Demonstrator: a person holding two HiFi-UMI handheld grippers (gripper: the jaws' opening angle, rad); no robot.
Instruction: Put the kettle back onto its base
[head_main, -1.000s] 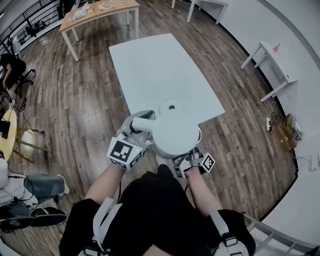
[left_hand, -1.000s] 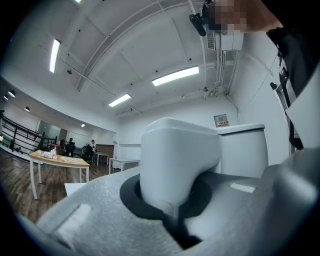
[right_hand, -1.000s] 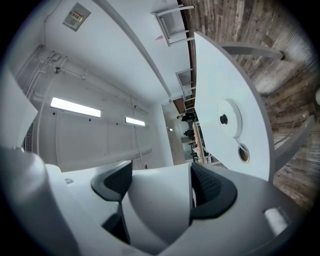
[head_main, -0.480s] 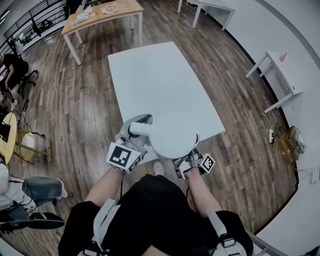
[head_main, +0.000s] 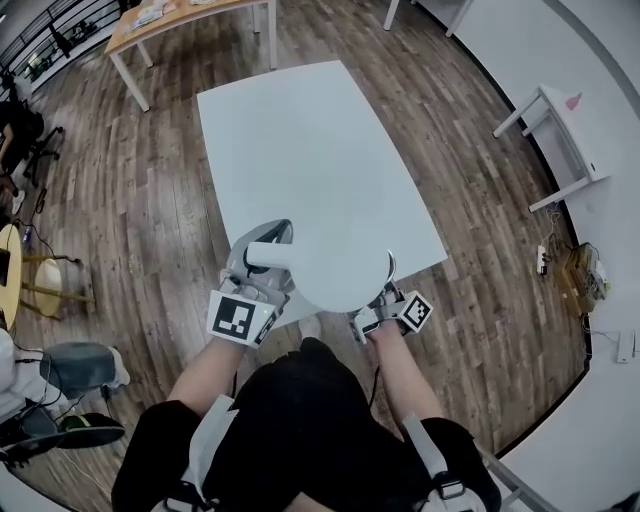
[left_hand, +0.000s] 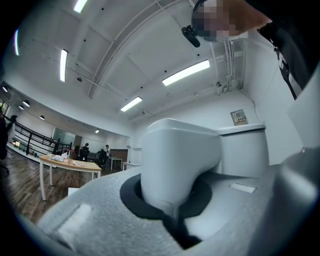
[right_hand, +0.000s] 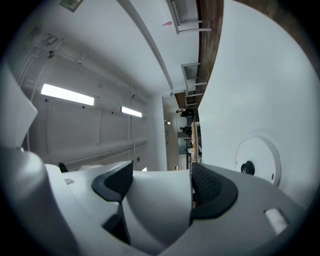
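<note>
I hold a white kettle (head_main: 335, 268) in the air over the near edge of the white table (head_main: 290, 140). My left gripper (head_main: 262, 262) is shut on its handle (head_main: 270, 254), which fills the left gripper view as a thick white bar (left_hand: 175, 165) between the jaws of that gripper (left_hand: 172, 212). Pressed to the kettle's right side, my right gripper (head_main: 385, 300) is shut on a white part of it (right_hand: 157, 200). The round white base (right_hand: 256, 162), with a dark centre, lies on the table ahead in the right gripper view. In the head view the kettle hides it.
A wooden table (head_main: 180, 15) stands at the far end of the wood floor. A small white table (head_main: 565, 130) is at the right by the wall, with a power strip (head_main: 545, 260) on the floor. A stool (head_main: 45, 285) and a seated person (head_main: 60, 370) are at the left.
Both grippers have carried the kettle forward over the table's near edge. The base, seen beyond the kettle a second ago, is now covered by it in the head view.
</note>
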